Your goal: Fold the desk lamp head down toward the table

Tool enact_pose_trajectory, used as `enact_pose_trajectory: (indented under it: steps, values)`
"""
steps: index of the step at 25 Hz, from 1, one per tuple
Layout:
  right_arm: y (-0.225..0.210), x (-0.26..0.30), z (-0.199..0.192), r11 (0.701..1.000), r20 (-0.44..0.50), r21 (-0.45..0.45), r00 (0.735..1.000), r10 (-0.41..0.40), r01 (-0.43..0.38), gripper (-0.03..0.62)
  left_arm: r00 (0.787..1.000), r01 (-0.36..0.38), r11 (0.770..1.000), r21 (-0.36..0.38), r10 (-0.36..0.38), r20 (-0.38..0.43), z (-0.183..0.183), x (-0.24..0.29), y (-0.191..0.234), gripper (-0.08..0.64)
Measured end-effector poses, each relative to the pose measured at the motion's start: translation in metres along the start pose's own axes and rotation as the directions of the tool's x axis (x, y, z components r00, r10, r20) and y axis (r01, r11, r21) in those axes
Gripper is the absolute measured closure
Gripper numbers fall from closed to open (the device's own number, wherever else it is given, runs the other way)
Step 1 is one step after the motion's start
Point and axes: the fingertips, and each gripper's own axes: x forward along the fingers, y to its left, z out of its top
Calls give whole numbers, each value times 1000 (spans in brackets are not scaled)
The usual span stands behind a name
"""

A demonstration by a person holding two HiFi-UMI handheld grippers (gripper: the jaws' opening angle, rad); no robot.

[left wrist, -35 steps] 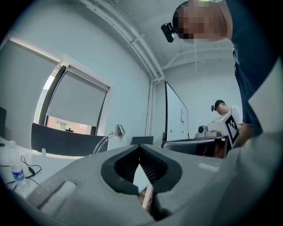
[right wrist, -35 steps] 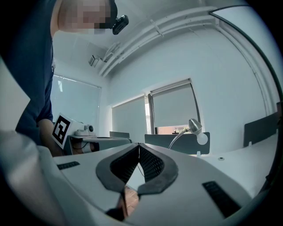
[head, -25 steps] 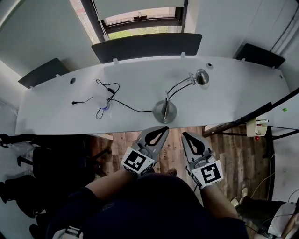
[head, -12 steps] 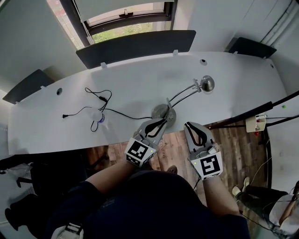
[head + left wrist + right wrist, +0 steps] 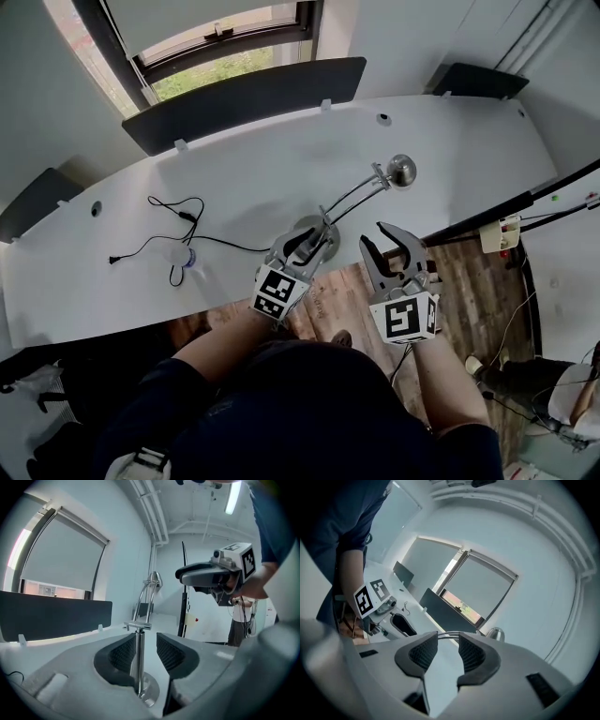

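Note:
A chrome desk lamp stands on the white desk [image 5: 234, 178]: a round base [image 5: 302, 225], an upright post [image 5: 138, 660], a curved two-rod arm [image 5: 354, 194] and a small dome head [image 5: 403, 170] raised at the right. My left gripper [image 5: 311, 240] is at the base, and its jaws have just been opening. The post stands between them, close by the left pad and apart from the right one. Just right of it, my right gripper [image 5: 386, 246] hangs at the desk's front edge below the arm. Its jaws have also just been opening, with nothing between them.
A black cable [image 5: 173, 234] with a plug and a small pale lump lies on the desk's left part. Dark divider panels [image 5: 244, 98] stand along the desk's back edge under a window. A power strip [image 5: 497, 234] hangs off the right end, above wooden floor.
Both grippers have moved forward from over the floor to the lamp. The left one now straddles the post. Both pairs of jaws, shut before, now stand apart.

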Motion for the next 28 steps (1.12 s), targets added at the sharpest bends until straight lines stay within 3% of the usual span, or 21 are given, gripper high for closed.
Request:
enact_pose_trajectory:
  steps: [4,8,16,21,28]
  values:
    - [-10,14,-4,980,-81,-195,995,-60,43,422,999,29,999,20,-29,-37,-12,14,2,410]
    - [-23,29,-11,936,-143,-348,983,-112,56,397,998,44,998,40,-42,-47,-12,28,4,403]
    - [-44,54,-20,804,-189,-591,958,-217,66,394,997,29,997,71,-24,-70,-20,47,15,403]
    - [-46,68,-24,720,-178,-694,962,-208,28,396,996,-9,996,94,17,-86,-24,55,15,419]
    - [-47,69,-25,719,-130,-695,979,-159,24,434,992,-96,993,76,102,-80,-24,60,17,431]
